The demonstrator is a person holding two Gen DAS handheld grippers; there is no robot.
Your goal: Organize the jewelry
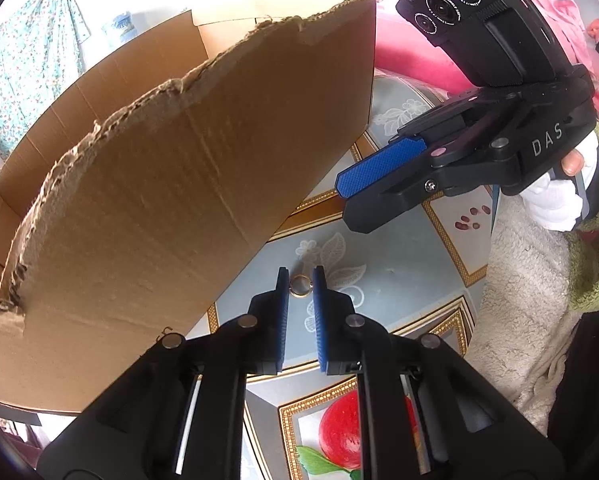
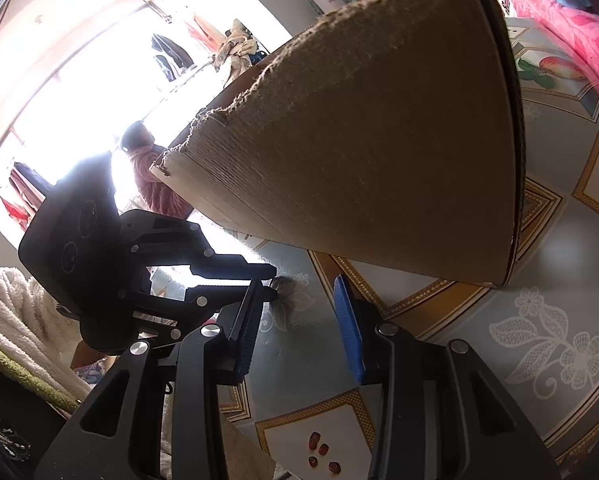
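Step in hand: picking the ring (image 1: 300, 285) off the table (image 1: 399, 280), as I judge it.
Ring: small, gold, lying flat on the patterned tablecloth, just beside the torn cardboard box (image 1: 179, 168).
How to do it well: keep the tips low against the cloth, centre the ring between the pads, then close slowly so the thin band does not skid or flip out.
Left gripper (image 1: 300, 280): jaws narrowly apart, the ring between the tips; the pads do not visibly press on it, so not grasped.
Right gripper (image 2: 299, 300): partly open, holding nothing, hovering near the box.
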